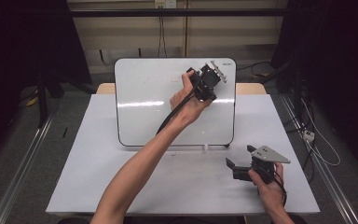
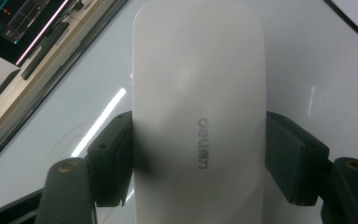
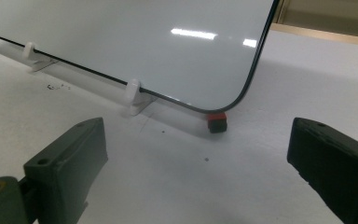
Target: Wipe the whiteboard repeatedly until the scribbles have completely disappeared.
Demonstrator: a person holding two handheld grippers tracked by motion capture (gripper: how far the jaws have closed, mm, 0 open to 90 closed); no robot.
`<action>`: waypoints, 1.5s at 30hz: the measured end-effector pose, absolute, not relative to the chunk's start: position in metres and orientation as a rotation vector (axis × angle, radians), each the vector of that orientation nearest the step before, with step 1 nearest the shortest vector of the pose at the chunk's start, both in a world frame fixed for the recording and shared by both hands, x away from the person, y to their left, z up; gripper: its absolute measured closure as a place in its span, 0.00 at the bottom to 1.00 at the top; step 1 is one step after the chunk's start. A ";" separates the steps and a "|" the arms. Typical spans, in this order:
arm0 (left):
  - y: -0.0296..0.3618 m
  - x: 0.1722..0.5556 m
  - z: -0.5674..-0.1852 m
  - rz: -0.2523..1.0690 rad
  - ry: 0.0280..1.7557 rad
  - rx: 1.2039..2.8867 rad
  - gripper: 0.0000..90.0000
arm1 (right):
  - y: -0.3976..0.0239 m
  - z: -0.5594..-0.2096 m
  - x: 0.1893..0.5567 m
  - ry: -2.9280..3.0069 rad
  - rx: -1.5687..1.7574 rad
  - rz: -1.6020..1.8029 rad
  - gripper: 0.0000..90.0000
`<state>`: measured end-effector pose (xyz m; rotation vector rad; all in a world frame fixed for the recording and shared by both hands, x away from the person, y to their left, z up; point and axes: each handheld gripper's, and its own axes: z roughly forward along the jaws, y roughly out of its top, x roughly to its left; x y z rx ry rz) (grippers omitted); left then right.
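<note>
White plastic eraser [image 2: 198, 116], smooth, oblong and round-ended, grey brand print on top, pinched at mid-length by left tongs [image 1: 208, 84] and pressed against upper right of whiteboard [image 1: 144, 107]. Could slide out between the pads if pushed hard: glossy shell, narrow grip. Could also tip the propped board on its small clips [image 3: 133, 95]. Right tongs [image 1: 238, 162] spread, empty, low over the surface [image 1: 98, 186], near the board's corner.

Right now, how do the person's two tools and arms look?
Both tools, the left tool and the right tool, are black, each with two blocky jaws, a grey three-cornered plate on top and a black trailing cable. Round olive-grey pivots sit at the jaw bases. Both forearms are bare, without sleeves.
</note>
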<state>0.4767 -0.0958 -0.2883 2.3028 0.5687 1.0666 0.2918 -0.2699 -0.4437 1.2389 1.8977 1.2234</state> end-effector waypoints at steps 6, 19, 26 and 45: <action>-0.095 0.476 -0.288 1.058 0.558 2.313 0.35 | -0.270 -0.444 0.291 1.897 1.238 1.224 0.05; -0.067 0.479 -0.288 0.989 0.631 2.262 0.35 | -0.270 -0.444 0.290 1.897 1.243 1.216 0.05; -0.035 0.482 -0.289 0.984 0.694 2.250 0.35 | -0.269 -0.444 0.290 1.897 1.237 1.216 0.05; -0.003 0.481 -0.290 0.985 0.760 2.228 0.35 | -0.267 -0.444 0.292 1.902 1.236 1.210 0.05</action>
